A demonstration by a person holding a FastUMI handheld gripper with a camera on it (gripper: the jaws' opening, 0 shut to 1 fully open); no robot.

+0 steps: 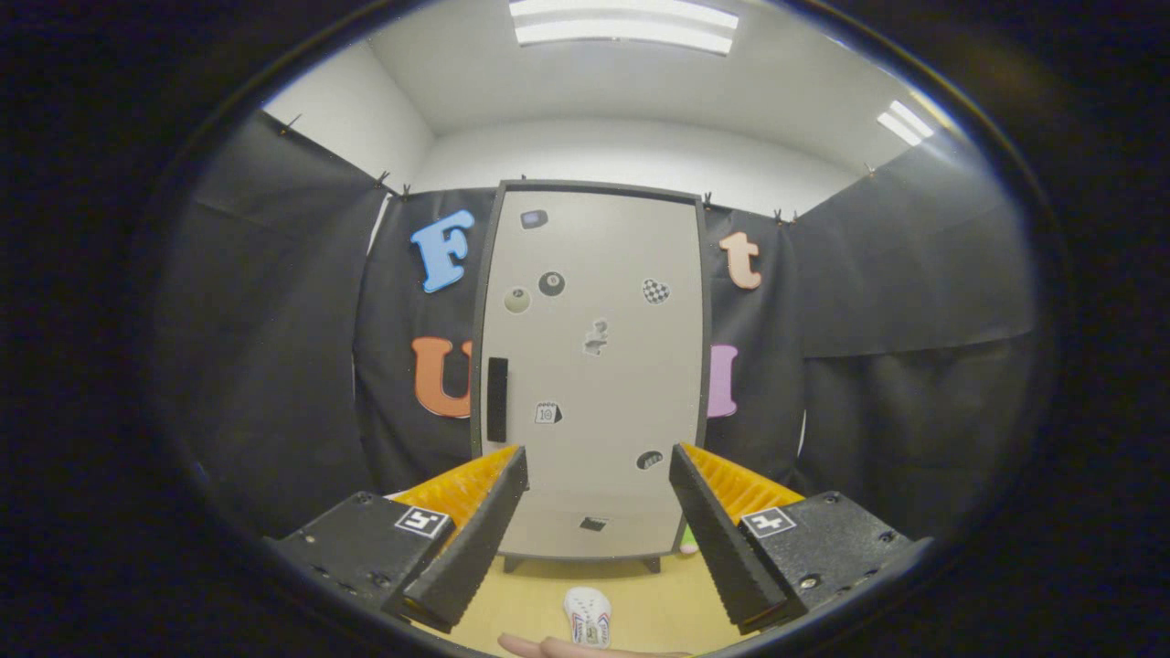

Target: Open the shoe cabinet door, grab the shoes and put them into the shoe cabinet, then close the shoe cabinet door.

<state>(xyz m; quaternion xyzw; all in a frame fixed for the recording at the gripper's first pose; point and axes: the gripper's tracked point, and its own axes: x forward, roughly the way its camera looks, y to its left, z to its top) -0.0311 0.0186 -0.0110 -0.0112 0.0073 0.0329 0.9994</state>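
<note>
No readable writing on the cabinet door [594, 366], only stickers. Tongs [599, 471] spread wide, empty, door shut beyond them, shoe [588, 617] low between the fingers.

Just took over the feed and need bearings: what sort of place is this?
Most likely a staged recording booth indoors, not a home: black cloth walls surround a lone shoe cabinet with its door shut, a white shoe lies on the wooden floor, and the gripper has its fingers open.

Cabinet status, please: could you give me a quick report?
Gripper open, holding nothing. Cabinet door shut, handle beyond left finger. Shoe on floor between fingers.
</note>
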